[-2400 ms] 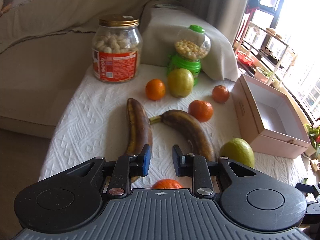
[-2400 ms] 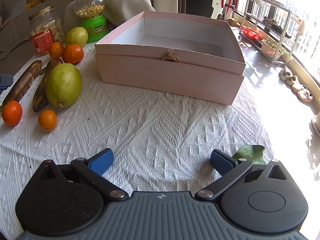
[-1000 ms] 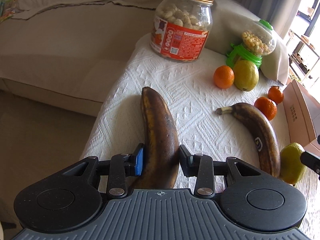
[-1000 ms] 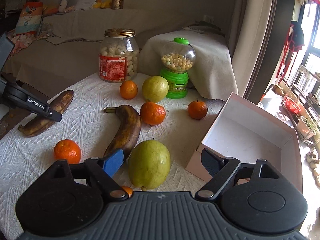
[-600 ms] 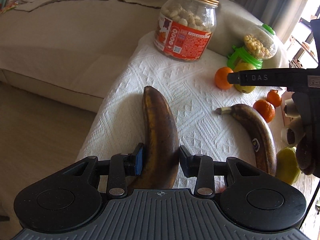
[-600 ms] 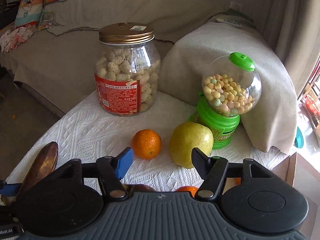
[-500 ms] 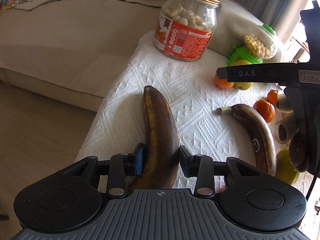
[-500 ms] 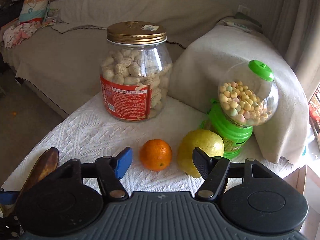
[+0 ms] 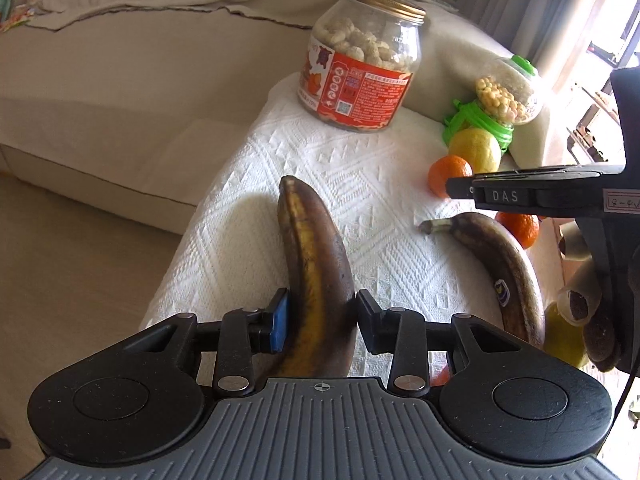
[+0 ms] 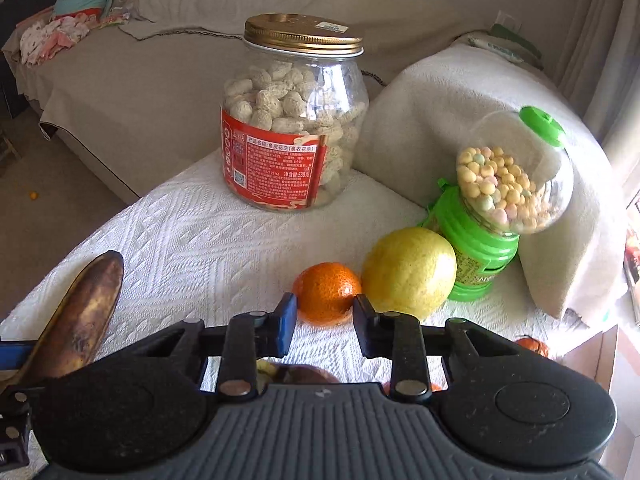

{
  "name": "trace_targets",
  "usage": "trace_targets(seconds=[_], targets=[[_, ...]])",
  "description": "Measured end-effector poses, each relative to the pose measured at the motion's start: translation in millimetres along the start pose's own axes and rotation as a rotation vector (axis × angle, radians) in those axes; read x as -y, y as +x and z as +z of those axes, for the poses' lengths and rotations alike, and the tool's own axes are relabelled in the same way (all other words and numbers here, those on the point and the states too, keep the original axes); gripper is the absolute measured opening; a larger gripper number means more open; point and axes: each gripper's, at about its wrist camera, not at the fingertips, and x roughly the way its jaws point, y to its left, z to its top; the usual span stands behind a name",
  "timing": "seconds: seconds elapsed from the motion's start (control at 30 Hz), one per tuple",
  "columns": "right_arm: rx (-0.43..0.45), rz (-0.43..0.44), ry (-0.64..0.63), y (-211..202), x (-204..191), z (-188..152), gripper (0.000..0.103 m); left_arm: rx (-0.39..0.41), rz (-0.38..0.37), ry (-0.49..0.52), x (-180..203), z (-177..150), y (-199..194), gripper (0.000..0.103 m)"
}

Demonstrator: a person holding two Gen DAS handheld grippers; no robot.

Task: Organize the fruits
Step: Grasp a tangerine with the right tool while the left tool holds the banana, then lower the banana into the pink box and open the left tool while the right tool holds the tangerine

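Note:
My left gripper is shut on a brown overripe banana lying on the white tablecloth near its left edge; this banana also shows in the right wrist view. A second brown banana lies to its right, with an orange beyond and a green pear beside it. My right gripper hovers just short of an orange, jaws narrowed and either side of its near face, touching or not I cannot tell. A yellow-green pear sits right of that orange.
A peanut jar with a gold lid stands at the back. A green candy dispenser leans against a covered cushion. Another orange and the pink box's edge lie at the right. A sofa is left of the table.
My right gripper has moved in toward the orange and its jaws have narrowed a lot. My left gripper stays shut on the banana, barely moved.

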Motion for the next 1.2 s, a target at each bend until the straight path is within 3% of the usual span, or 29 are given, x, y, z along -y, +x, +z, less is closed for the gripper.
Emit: trace_targets(seconds=[0.07, 0.23, 0.3, 0.43, 0.5, 0.67, 0.9, 1.0, 1.2], targets=[[-0.016, 0.050, 0.053, -7.5, 15.0, -10.0, 0.015, 0.008, -0.024, 0.007, 4.1, -3.2, -0.5, 0.041], [0.004, 0.058, 0.077, -19.8, 31.3, -18.9, 0.015, 0.013, 0.005, 0.035, 13.4, -5.9, 4.5, 0.041], [0.018, 0.065, 0.100, -21.1, 31.7, -16.3, 0.022, 0.010, -0.008, 0.023, 10.8, -5.4, 5.2, 0.041], [0.001, 0.045, 0.172, -10.3, 27.1, -6.8, 0.044, 0.015, -0.020, 0.017, 8.9, -5.8, 5.0, 0.041], [-0.030, -0.006, 0.197, 3.2, 23.1, -3.3, 0.046, 0.020, -0.025, 0.017, 8.3, -6.7, 4.6, 0.041], [-0.068, -0.021, 0.209, 18.4, 19.8, -3.4, 0.042, 0.036, -0.052, 0.000, 3.9, -8.5, 5.2, 0.041], [0.079, 0.041, 0.182, -64.3, 25.2, -26.2, 0.042, 0.023, -0.058, 0.018, 5.4, -4.7, 8.0, 0.041], [0.136, 0.057, 0.160, -107.1, 23.8, -57.0, 0.042, 0.010, -0.036, 0.049, 11.5, -3.4, 9.1, 0.041], [0.127, 0.021, 0.195, -150.9, 29.0, -128.5, 0.042, -0.025, 0.037, 0.167, 30.2, 0.7, 15.0, 0.043]])
